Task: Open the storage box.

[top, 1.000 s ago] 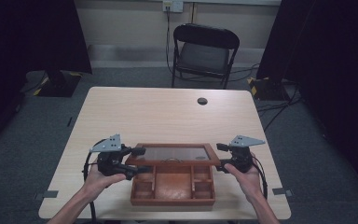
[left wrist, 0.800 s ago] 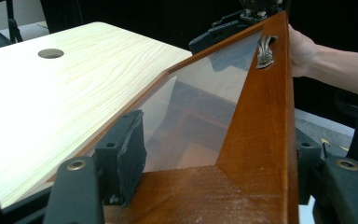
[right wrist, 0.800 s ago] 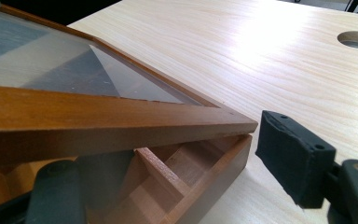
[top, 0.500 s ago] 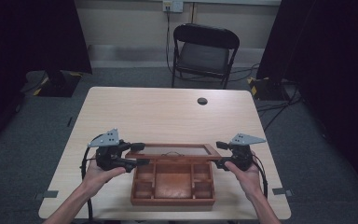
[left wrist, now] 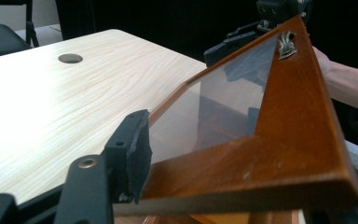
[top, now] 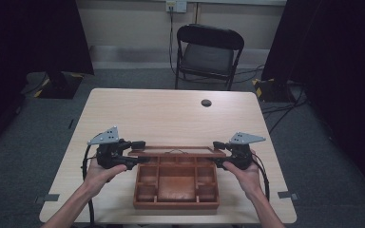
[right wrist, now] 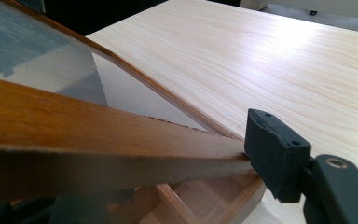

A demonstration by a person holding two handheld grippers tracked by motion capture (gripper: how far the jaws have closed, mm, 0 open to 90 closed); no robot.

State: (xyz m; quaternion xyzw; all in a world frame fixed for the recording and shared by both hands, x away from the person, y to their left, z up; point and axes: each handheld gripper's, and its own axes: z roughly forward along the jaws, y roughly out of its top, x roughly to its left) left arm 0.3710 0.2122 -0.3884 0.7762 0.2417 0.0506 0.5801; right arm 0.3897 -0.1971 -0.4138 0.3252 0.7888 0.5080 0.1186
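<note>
An open wooden box (top: 176, 205) with several compartments sits at the table's near edge. Its glass-paned lid (top: 177, 152) stands over the box's far side and looks like a thin strip from above. My left gripper (top: 138, 153) is shut on the lid's left end and my right gripper (top: 218, 153) on its right end. In the left gripper view a black pad (left wrist: 133, 149) presses the lid frame (left wrist: 279, 140), which carries a metal clasp (left wrist: 286, 43). The right gripper view has a pad (right wrist: 275, 154) against the lid frame (right wrist: 98, 149), above the compartments (right wrist: 191, 200).
The light wooden table (top: 171, 118) stretches bare beyond the box, with a round cable hole (top: 206, 102) near its far edge. A black folding chair (top: 208, 54) stands behind the table. Forearms come in from the bottom on either side of the box.
Both grippers have moved slightly away from the person with the lid. The lid has tilted: its glass face showed from above before and is now nearly edge-on.
</note>
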